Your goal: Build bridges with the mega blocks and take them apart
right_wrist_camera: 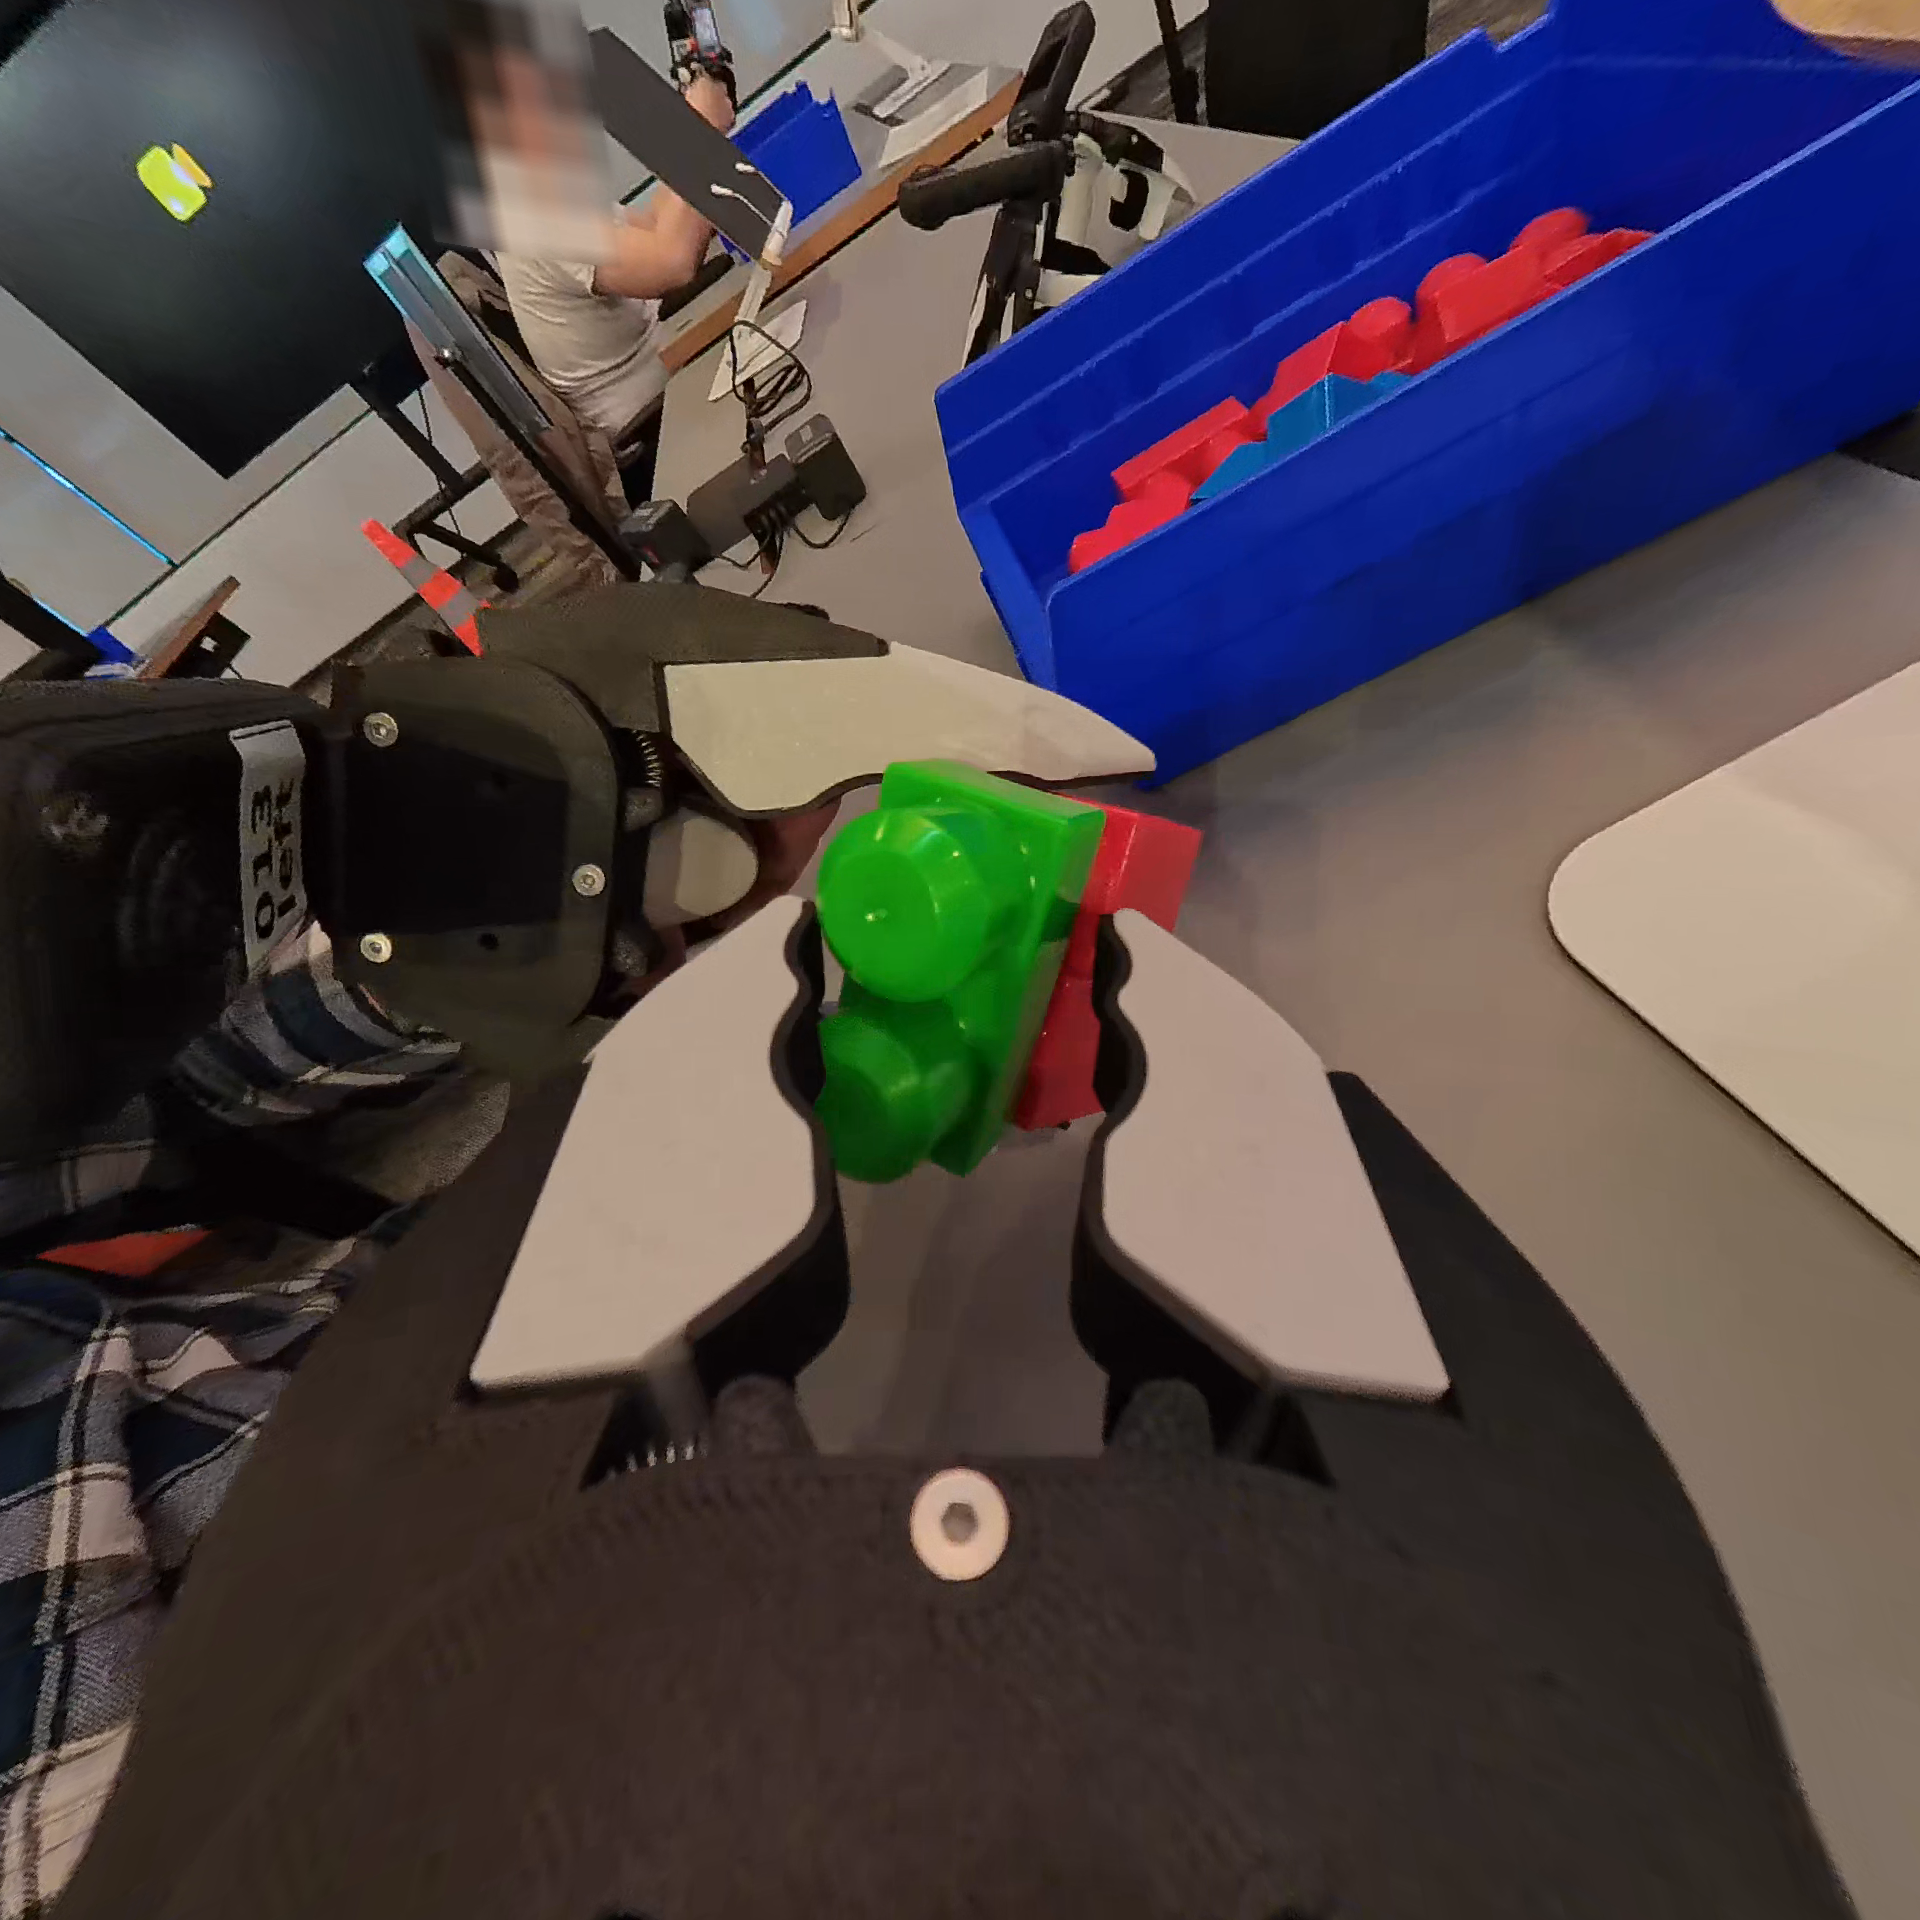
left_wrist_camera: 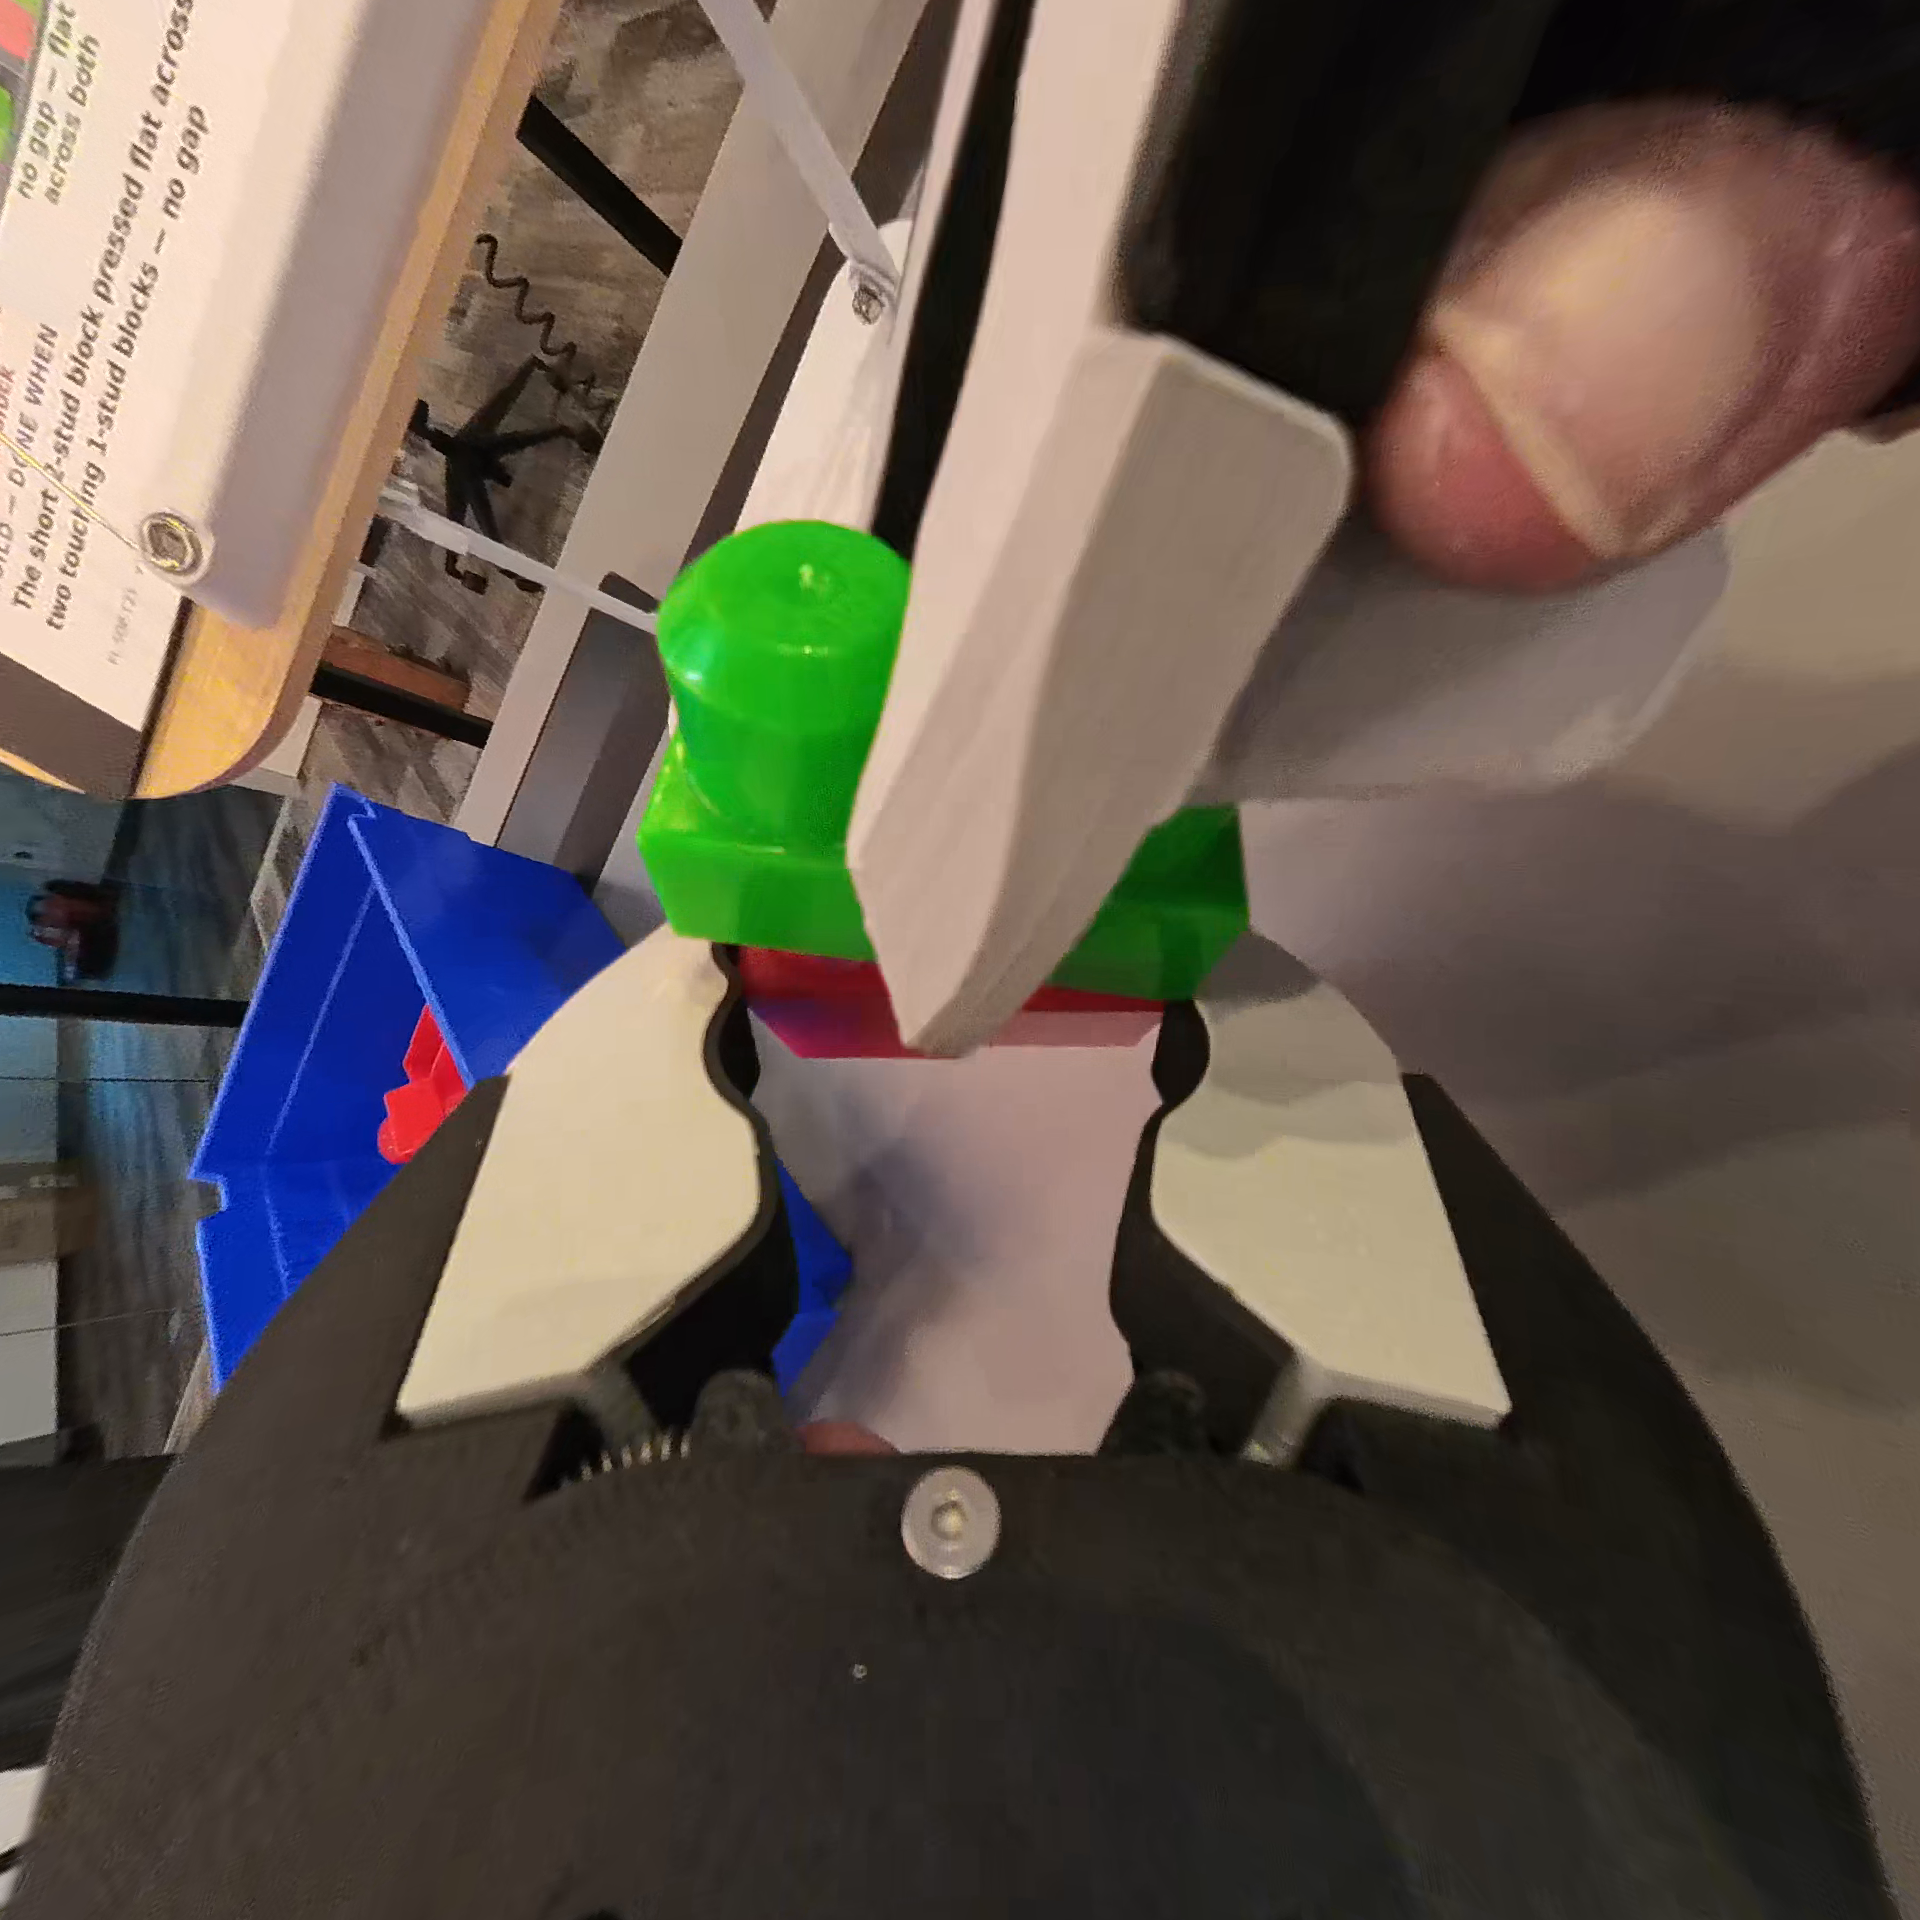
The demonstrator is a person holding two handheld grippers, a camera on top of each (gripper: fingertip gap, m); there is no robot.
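Green two-stud block (right_wrist_camera: 966, 977) stuck on red block (right_wrist_camera: 1132, 883), lifted off the table (right_wrist_camera: 1455, 1039), studs facing left. Right gripper (right_wrist_camera: 961, 1023) clamped across stud and red underside. Left gripper (left_wrist_camera: 951, 1029) straddling red ends from the side, contact unclear. Blue bin (right_wrist_camera: 1403, 582) behind.

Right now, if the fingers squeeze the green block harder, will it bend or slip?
The green block looks like stiff moulded plastic, so it probably would not bend. Its glossy, rounded studs could let it slip. It sits on a red block, and the pair may separate if twisted.
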